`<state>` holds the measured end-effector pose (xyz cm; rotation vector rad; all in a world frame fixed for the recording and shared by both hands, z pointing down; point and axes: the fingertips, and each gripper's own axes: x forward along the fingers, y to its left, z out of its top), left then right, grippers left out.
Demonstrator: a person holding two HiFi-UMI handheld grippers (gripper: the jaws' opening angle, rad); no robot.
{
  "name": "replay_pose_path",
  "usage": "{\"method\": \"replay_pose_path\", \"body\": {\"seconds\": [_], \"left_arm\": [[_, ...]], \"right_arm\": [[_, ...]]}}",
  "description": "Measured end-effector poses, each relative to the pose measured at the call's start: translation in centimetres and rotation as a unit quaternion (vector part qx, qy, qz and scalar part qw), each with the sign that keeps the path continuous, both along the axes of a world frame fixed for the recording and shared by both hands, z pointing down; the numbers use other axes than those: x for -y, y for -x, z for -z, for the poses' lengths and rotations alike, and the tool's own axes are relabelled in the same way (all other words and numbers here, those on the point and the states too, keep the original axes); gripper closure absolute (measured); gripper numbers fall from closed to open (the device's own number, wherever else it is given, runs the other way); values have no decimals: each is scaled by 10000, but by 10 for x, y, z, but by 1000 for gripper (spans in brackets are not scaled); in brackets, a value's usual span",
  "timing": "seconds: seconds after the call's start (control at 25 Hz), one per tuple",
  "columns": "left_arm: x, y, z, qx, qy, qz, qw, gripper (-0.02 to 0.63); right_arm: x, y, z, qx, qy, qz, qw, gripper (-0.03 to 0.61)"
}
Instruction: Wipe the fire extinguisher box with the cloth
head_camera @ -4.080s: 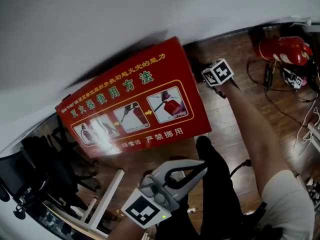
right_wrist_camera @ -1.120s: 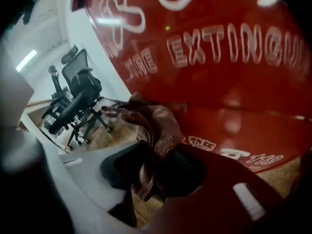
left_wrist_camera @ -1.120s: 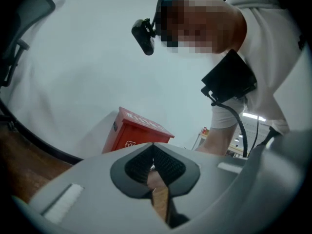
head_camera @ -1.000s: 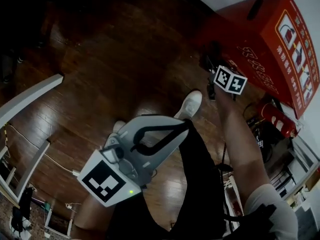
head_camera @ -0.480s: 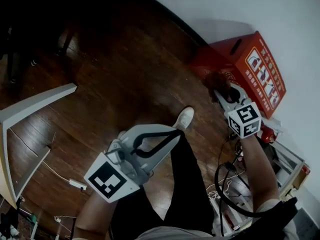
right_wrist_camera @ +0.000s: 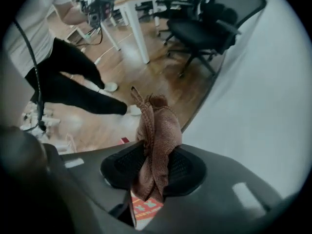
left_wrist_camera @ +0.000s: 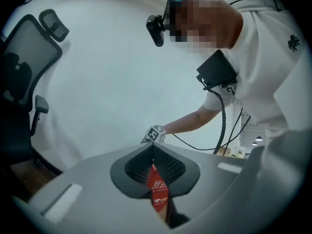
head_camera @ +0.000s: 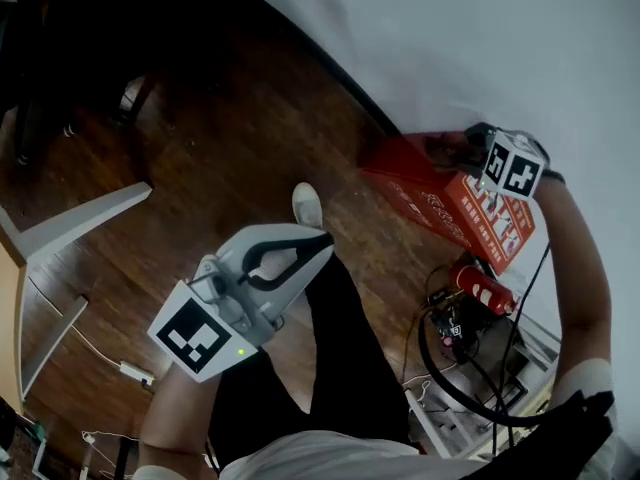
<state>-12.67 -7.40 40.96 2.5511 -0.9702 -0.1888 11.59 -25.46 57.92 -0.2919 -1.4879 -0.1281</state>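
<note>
Head view: the marker cube (head_camera: 514, 168) covers the tips of the right tongs (head_camera: 470, 148), and print on the fire extinguisher box (head_camera: 450, 203) is too small to read. Left gripper view: the box shows only as a red sliver behind the left tongs (left_wrist_camera: 154, 150). Right gripper view: the cloth (right_wrist_camera: 156, 130) hides all but a corner of the box.

The fire extinguisher box (head_camera: 450, 203) stands tight by the wall (head_camera: 450, 48); a red extinguisher (head_camera: 485, 286) and tangled cables (head_camera: 424, 353) crowd one end, while the wooden floor (head_camera: 200, 118) in front of it lies wide open.
</note>
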Motion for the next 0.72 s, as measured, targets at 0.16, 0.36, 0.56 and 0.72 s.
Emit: {"method": "replay_pose_path", "body": {"seconds": [0.16,0.36,0.56,0.72], "left_arm": [[45,4,-28,-194,247,542,9980,614],[86,0,-48,-365,492,827,9947,614],[97,5,-83,-405,914,1061,9893,614],[109,11,-112,-419,1094,1287,9847,614]], "right_arm": [[6,-15,-75,-1281,1008,838,9831,460],[16,-31,-146,-2241,1633,1122,9542,460],[17,-29,-227,-2626,1621,1285,9425,460],[16,-46,-286,-3220,1526,1380,9241,460]]}}
